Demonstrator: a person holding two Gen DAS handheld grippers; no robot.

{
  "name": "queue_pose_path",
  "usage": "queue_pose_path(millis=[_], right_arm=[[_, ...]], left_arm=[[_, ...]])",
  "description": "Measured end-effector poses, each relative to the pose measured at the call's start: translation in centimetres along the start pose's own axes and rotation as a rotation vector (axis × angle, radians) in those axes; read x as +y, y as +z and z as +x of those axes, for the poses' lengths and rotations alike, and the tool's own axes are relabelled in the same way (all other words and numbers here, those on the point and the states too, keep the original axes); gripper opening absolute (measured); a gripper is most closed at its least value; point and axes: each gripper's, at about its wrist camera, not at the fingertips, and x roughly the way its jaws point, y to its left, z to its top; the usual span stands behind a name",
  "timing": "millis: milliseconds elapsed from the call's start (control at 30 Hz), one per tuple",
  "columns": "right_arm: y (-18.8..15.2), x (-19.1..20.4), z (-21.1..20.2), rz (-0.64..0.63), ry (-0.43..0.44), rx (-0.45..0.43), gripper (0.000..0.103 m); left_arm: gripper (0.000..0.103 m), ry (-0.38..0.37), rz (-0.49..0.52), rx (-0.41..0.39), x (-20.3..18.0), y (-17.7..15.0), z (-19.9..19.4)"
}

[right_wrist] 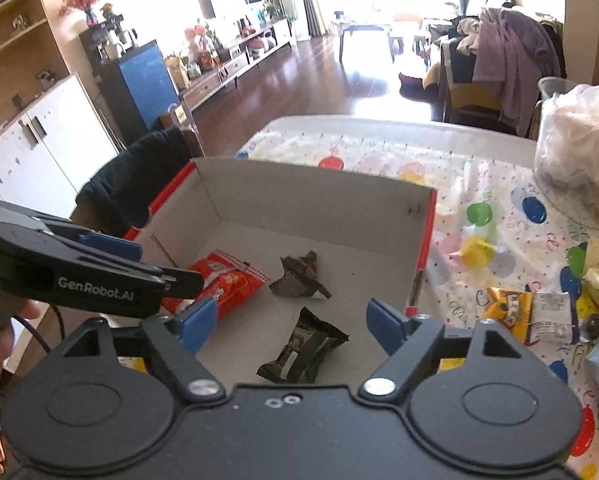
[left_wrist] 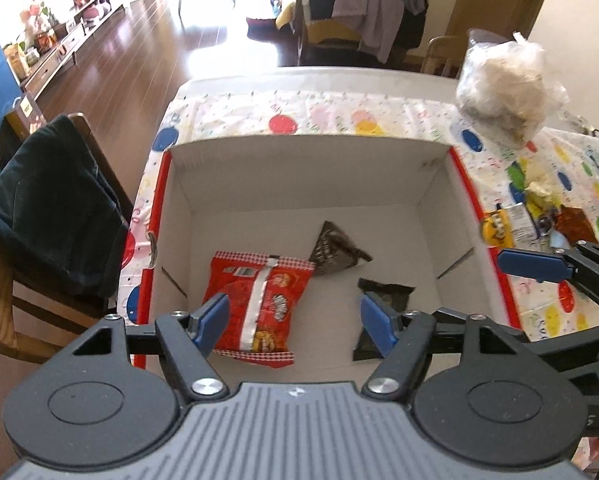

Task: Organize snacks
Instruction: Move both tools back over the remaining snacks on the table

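Three snacks are already placed inside the box point(left_wrist: 299, 176): a red packet point(left_wrist: 255, 304) and two dark wrappers point(right_wrist: 305, 350). Several snacks point(right_wrist: 527, 314) are left on the tabletop point(right_wrist: 479, 280) beside the box. Both left tongs point(left_wrist: 295, 320) and right tongs point(right_wrist: 295, 324) are held wide open, empty, above the box.

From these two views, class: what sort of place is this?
Most likely a home dining and living area: a party-patterned tablecloth, a wooden chair draped with clothes, and a long TV cabinet beyond.

Left gripper point(left_wrist: 295, 320) – jaws spread wide, nothing between the pads, pointing forward and down. Right gripper point(right_wrist: 289, 326) – also spread wide and empty, just beside the left.
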Motion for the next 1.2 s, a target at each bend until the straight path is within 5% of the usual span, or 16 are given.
queue_pose_path(millis=[600,933,1200], right_arm=[[-2.6,-6.6,-9.1,0.061,-0.029,-0.128,0.101],[-6.1,-13.6,-12.9,0.093,-0.090,-0.114,0.103],[-9.0,-21.3,-14.1,0.138,-0.183,-0.056,0.103]], left_arm=[[0.086,-0.072,0.055,-0.221,-8.4,-0.3,-4.3],[0.087,-0.161,0.094,-0.200,-15.2,-0.5,-2.5],[0.087,-0.153,0.095,-0.148,-20.9,0.1,0.6]])
